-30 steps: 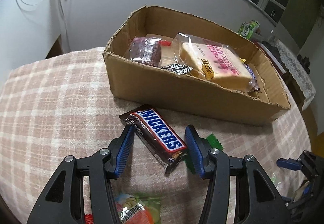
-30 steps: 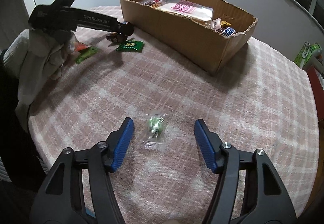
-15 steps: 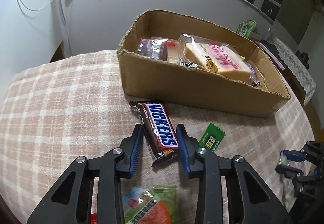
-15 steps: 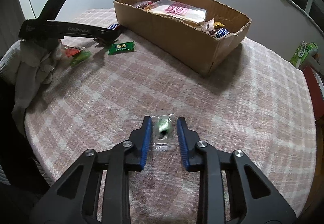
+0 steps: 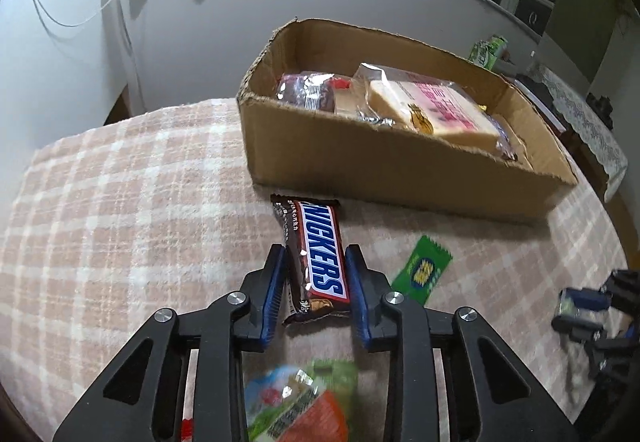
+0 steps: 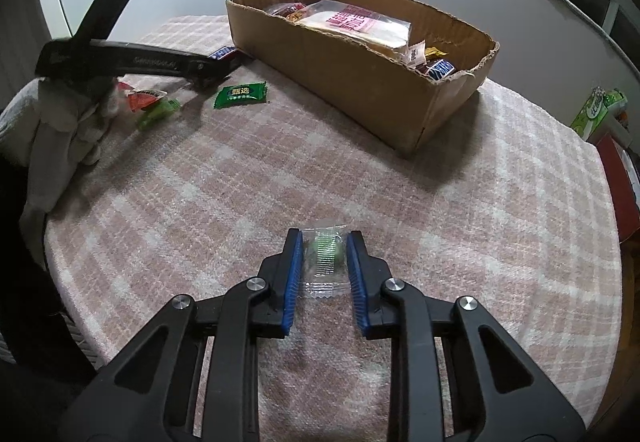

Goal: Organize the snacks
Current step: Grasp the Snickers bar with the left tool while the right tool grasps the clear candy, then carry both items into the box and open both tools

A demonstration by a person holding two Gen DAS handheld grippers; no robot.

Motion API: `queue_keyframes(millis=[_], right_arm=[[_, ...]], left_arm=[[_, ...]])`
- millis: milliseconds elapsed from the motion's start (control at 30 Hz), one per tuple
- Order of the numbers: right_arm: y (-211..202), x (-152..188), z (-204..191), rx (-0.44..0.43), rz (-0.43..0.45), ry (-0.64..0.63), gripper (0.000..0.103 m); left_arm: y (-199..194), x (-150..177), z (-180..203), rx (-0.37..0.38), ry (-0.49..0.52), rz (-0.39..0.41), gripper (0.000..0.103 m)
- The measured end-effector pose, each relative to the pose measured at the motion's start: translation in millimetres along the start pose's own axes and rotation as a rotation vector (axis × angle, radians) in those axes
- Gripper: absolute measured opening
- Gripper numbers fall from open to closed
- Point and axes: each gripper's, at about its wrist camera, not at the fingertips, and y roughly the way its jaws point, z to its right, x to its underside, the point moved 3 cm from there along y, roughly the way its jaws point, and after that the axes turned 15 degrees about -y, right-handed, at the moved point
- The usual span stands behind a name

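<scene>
Most snacks already lay in the box (image 6: 360, 74) at the table's (image 6: 500, 226) far edge; four were still out. Near the right edge the right gripper (image 6: 323, 260) had just closed on a clear-wrapped green candy (image 6: 325, 256), pads against its wrapper. Toward the left edge the left gripper (image 5: 316, 288) had closed on the Snickers (image 5: 316, 254) just before the box. A green packet (image 5: 422, 270) and an orange-green one (image 5: 304, 408) remained loose.
</scene>
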Motion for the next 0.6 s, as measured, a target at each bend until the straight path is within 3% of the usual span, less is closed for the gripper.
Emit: queue_keyframes(millis=[600], right_arm=[[-18, -7, 4, -0.005, 0.060, 0.034, 0.022]], left_arm=[[-31, 5, 1, 0.067, -0.016, 0.052, 0.028]])
